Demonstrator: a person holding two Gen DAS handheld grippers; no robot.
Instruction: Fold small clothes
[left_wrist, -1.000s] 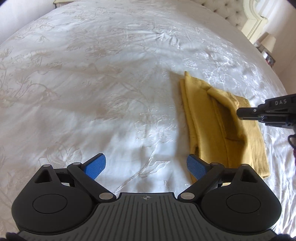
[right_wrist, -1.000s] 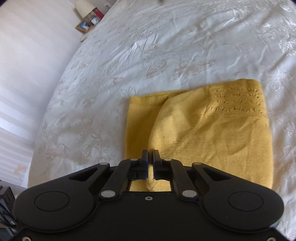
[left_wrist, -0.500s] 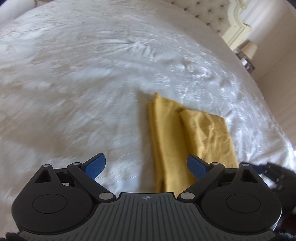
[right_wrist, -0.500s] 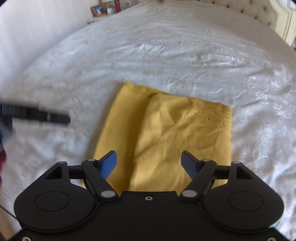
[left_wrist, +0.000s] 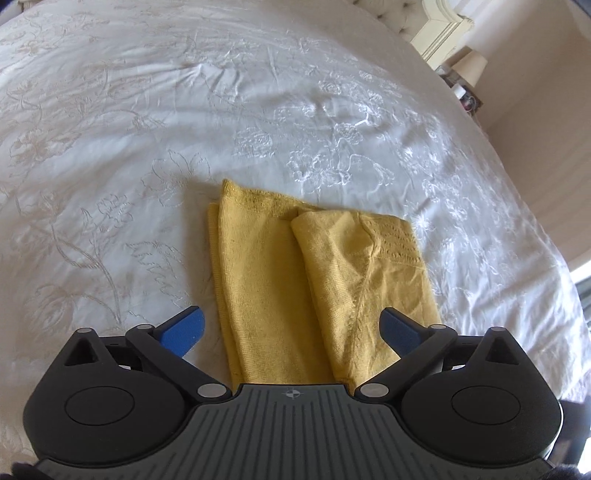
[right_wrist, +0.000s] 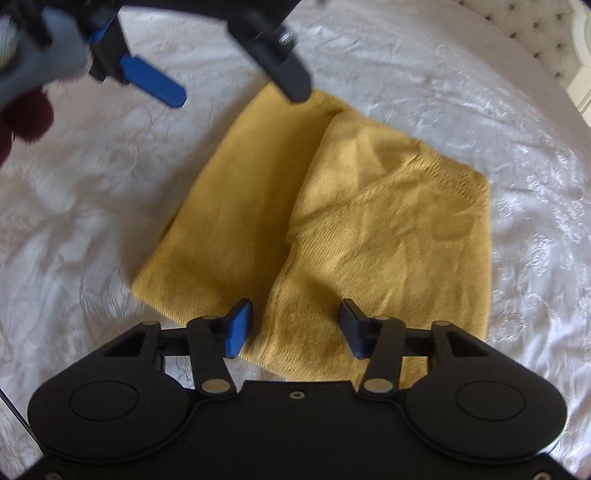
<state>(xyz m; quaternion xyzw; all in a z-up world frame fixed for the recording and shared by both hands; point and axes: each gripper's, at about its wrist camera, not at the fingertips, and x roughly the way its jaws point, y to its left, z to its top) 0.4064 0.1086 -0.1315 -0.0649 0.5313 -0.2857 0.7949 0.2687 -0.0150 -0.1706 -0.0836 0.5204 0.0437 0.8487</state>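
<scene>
The yellow knit garment (left_wrist: 314, 280) lies flat on the bed (left_wrist: 147, 129), near the middle of the white embroidered bedspread, and sits directly in front of both pairs of tongs. It is already folded into a compact rectangle: one panel is laid over the other, its edge running lengthwise down the middle, with a band of openwork stitching visible at the far right corner. In my judgement the folding is largely done. What remains looks like one more fold across, or a smoothing of the upper panel, which is wrinkled and sits slightly askew of the layer beneath.

My left tongs (left_wrist: 291, 325) are spread wide, holding nothing, hovering over the near edge of the garment with one blue pad off the cloth to the left and the other above the right panel. My right tongs (right_wrist: 295, 328) are parted to a moderate gap, also holding nothing, poised above the near edge of the upper panel. I cannot tell whether either touches the cloth.

Surroundings: a padded headboard (right_wrist: 546, 33) at the far end, and a bedside lamp (left_wrist: 469, 66) with small items beside the bed. Nothing lies on the bedspread near the garment. The only obstruction I note is my own left tongs crossing above the far edge in the right-hand view.
</scene>
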